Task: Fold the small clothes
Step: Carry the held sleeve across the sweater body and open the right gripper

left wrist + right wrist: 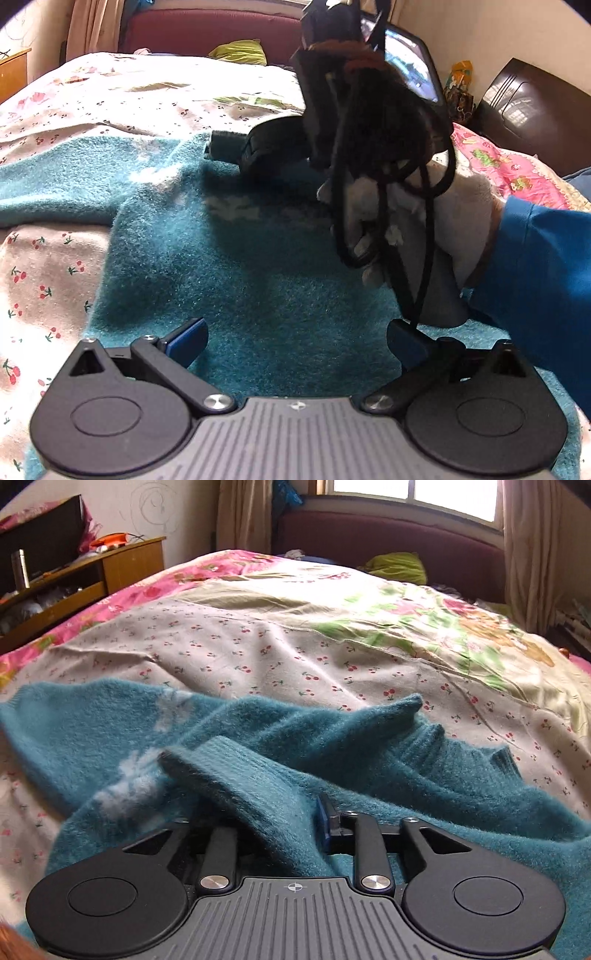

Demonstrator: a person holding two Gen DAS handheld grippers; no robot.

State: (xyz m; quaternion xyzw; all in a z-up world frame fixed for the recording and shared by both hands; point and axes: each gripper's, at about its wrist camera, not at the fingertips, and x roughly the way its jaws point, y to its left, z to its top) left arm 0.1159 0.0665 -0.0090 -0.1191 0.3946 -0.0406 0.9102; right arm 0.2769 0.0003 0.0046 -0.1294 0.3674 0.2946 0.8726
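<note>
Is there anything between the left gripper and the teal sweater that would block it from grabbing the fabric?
Nothing visible does. The left gripper hangs open right over the teal sweater, with only bare knit under its jaws. The right gripper is further along the sweater, at the sleeve cuff, not in between.

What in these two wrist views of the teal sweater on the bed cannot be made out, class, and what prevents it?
- Right gripper, right wrist view: its left finger is buried under the sweater sleeve, so the grip is unclear.
- Right gripper's fingertips, left wrist view: blurred and dark.
- Teal sweater: its lower part is hidden by the left gripper, which is open.
- Sweater's white pattern: blurred.
</note>
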